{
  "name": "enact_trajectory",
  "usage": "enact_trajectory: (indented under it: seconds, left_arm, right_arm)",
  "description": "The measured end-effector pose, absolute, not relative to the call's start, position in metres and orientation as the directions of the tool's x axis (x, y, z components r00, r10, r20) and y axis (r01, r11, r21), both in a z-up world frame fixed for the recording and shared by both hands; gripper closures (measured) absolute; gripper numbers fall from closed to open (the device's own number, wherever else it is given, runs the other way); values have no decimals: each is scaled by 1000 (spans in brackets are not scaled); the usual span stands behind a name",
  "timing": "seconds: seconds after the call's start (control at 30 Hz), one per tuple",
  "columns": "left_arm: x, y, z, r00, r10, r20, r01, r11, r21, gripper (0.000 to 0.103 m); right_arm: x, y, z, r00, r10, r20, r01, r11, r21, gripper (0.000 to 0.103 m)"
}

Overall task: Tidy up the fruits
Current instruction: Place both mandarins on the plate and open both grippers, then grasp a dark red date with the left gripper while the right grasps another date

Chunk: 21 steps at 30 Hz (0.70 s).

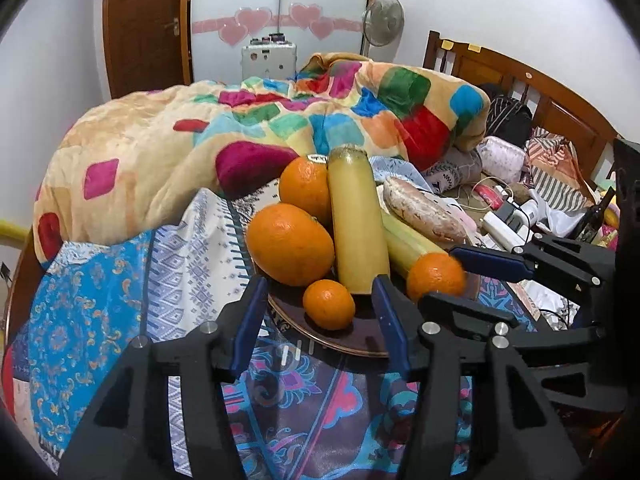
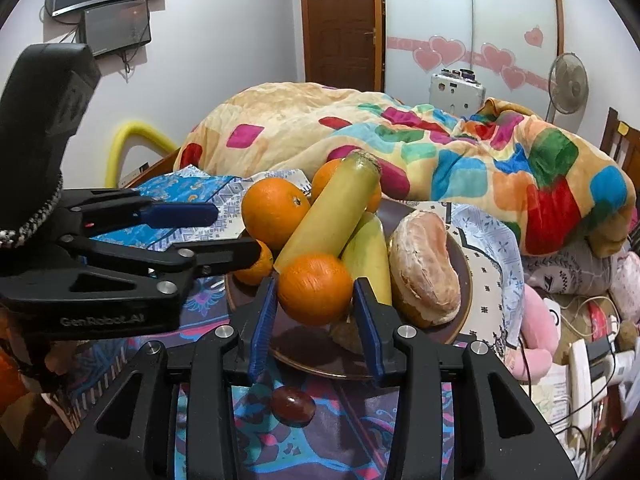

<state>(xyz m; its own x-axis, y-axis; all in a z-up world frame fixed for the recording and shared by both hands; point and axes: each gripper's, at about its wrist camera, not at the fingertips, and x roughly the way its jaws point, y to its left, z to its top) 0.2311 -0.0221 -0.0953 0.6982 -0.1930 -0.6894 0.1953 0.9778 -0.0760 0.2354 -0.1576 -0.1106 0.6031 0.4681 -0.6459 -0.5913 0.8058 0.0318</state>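
Observation:
A dark round plate (image 1: 360,340) on the bed holds several oranges, two long yellow-green fruits (image 1: 358,216) and a peeled pale citrus (image 1: 424,210). My left gripper (image 1: 320,312) is open at the plate's near edge, with a small orange (image 1: 329,309) between its fingers, untouched. My right gripper (image 2: 316,304) stands with its blue pads on either side of an orange (image 2: 315,289) at the plate's front; a gap shows on each side. That orange also shows in the left wrist view (image 1: 436,276). A dark grape (image 2: 292,405) lies on the sheet below the right gripper.
A colourful blanket (image 1: 240,132) is heaped behind the plate. Patterned cloth (image 1: 120,280) lies to the left. Clutter with a power strip (image 1: 504,228), cables and a bottle (image 1: 596,216) lies to the right. The wooden headboard (image 1: 540,88) stands at far right.

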Motion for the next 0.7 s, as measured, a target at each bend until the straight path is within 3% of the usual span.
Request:
enact_trajectory:
  seconds: [0.7]
  left_arm:
    - [158,-22,-83,696,-190,-692,158,981,-111,49]
  right_arm:
    - [177,-197,-86,650,451,-611,-531,845,58,58]
